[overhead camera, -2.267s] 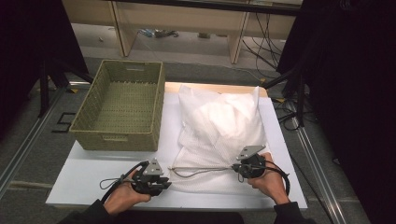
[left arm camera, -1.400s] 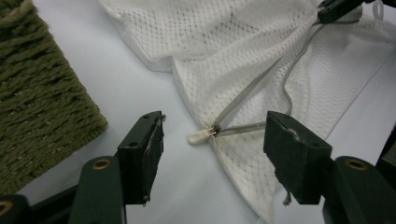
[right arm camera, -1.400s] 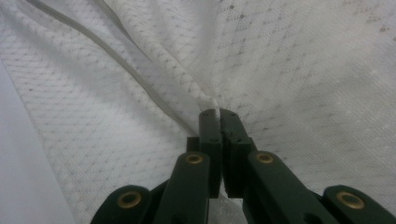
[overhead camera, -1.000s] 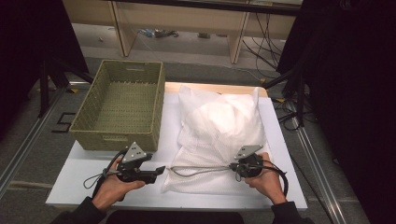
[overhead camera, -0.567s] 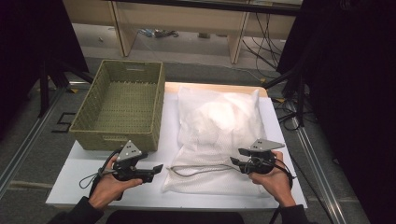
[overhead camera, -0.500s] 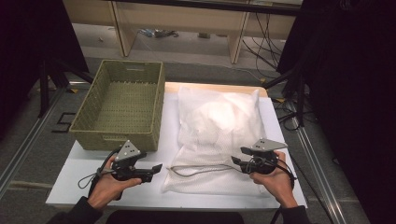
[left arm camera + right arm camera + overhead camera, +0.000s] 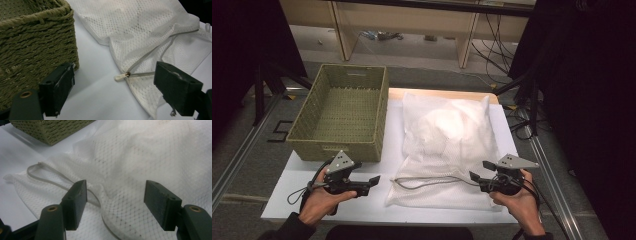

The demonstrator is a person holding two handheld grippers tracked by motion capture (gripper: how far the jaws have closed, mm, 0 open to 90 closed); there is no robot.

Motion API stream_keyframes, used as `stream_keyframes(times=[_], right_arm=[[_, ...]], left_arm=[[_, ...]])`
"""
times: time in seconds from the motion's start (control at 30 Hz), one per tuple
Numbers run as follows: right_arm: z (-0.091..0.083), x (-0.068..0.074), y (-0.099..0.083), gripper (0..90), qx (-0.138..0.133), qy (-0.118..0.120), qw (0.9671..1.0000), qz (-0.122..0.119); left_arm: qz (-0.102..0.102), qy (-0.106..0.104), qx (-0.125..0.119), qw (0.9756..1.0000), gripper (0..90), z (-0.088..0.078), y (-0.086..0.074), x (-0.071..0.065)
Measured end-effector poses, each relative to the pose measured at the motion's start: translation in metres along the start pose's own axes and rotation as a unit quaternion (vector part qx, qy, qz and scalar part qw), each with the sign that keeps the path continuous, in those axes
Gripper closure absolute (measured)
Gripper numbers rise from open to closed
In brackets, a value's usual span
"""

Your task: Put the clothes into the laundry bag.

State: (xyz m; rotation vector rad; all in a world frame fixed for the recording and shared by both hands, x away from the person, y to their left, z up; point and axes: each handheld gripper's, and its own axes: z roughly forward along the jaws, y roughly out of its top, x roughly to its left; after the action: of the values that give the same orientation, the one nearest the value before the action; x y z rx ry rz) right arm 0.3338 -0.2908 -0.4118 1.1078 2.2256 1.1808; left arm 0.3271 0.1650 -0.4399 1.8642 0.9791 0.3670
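High view – tabletop: white tabletop [image 7: 337,207] carrying a woven basket [image 7: 343,117] at the left and a white mesh laundry bag [image 7: 447,150] lying flat at the right, the two just beside each other.
High view – bag: bulging in the middle, its grey zipper [image 7: 432,181] running across the near end, close to the tabletop's front edge.
High view – left gripper: left gripper [image 7: 373,182] sitting in the person's left hand [image 7: 319,197], pointing right toward the bag's near left corner, apart from it; jaws standing apart, having just been opening, nothing between them.
High view – right gripper: right gripper [image 7: 476,179] sitting in the right hand [image 7: 519,202], pointing left at the zipper's right end; jaws apart, having just been opening; whether they are touching the mesh I cannot tell from here.
Left gripper view – jaws: both black jaws standing wide apart above bare tabletop, gripping nothing.
Left gripper view – zipper: white zipper pull [image 7: 121,76] lying on the tabletop between the jaws and beyond them, at the bag's edge; the zipper's two grey tapes are spreading away from it.
Left gripper view – basket: its corner sitting just behind the jaw at the left.
Right gripper view – jaws: standing wide apart over the mesh bag [image 7: 150,157], clamping nothing.
Right gripper view – zipper: grey tape [image 7: 47,176] looping on the mesh, passing under the jaw at the left.
Right gripper view – basket: one corner [image 7: 50,130] showing at the top left.
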Motion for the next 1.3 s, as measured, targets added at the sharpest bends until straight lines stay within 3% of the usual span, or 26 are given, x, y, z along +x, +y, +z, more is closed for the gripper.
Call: stream_keyframes(times=[0.17,0.23,0.3,0.33,0.53,0.57,0.7,0.97,1.03,1.07,1.2,1.3], right_arm=[[-0.006,0.0,-0.008,32.8,0.003,-0.005,1.0,0.008],[-0.008,0.003,-0.011,32.2,0.003,-0.003,0.9997,0.023],[-0.01,0.002,-0.013,31.7,0.007,-0.006,0.9999,0.012],[-0.01,0.004,-0.014,31.1,0.008,-0.001,0.9996,0.028],[-0.014,0.012,-0.023,28.4,0.003,-0.008,0.9998,0.019],[-0.015,0.012,-0.025,28.0,0.006,0.004,0.9999,0.015],[-0.02,0.021,-0.033,26.4,0.011,-0.01,0.9995,0.029],[-0.033,0.031,-0.049,25.9,0.001,-0.027,0.9996,0.013],[-0.039,0.034,-0.052,25.4,-0.001,-0.03,0.9993,0.021],[-0.04,0.037,-0.053,25.2,0.002,-0.026,0.999,0.037],[-0.043,0.041,-0.056,24.1,-0.004,-0.028,0.9994,0.018],[-0.043,0.042,-0.057,23.5,0.002,-0.021,0.9994,0.029]], left_arm=[[0.006,-0.003,0.001,1.0,15.6,-0.003,-0.002,0.0],[0.009,-0.006,0.0,0.9999,15.7,-0.003,-0.003,0.0],[0.009,-0.005,0.002,0.9999,15.7,-0.005,-0.004,-0.002],[0.011,-0.006,0.002,0.9999,15.7,-0.006,-0.005,-0.002],[0.02,-0.01,-0.001,0.9998,15.7,-0.011,-0.009,-0.007],[0.021,-0.009,-0.002,0.9997,15.7,-0.012,-0.01,-0.008],[0.024,-0.013,-0.006,0.9996,15.7,-0.016,-0.012,-0.012],[0.025,-0.012,-0.015,0.9995,15.6,-0.023,-0.014,-0.022],[0.026,-0.013,-0.015,0.9995,15.6,-0.024,-0.015,-0.023],[0.027,-0.012,-0.015,0.9994,15.6,-0.025,-0.015,-0.024],[0.025,-0.015,-0.018,0.9994,15.6,-0.025,-0.015,-0.025],[0.024,-0.012,-0.02,0.9994,15.6,-0.025,-0.014,-0.023]])
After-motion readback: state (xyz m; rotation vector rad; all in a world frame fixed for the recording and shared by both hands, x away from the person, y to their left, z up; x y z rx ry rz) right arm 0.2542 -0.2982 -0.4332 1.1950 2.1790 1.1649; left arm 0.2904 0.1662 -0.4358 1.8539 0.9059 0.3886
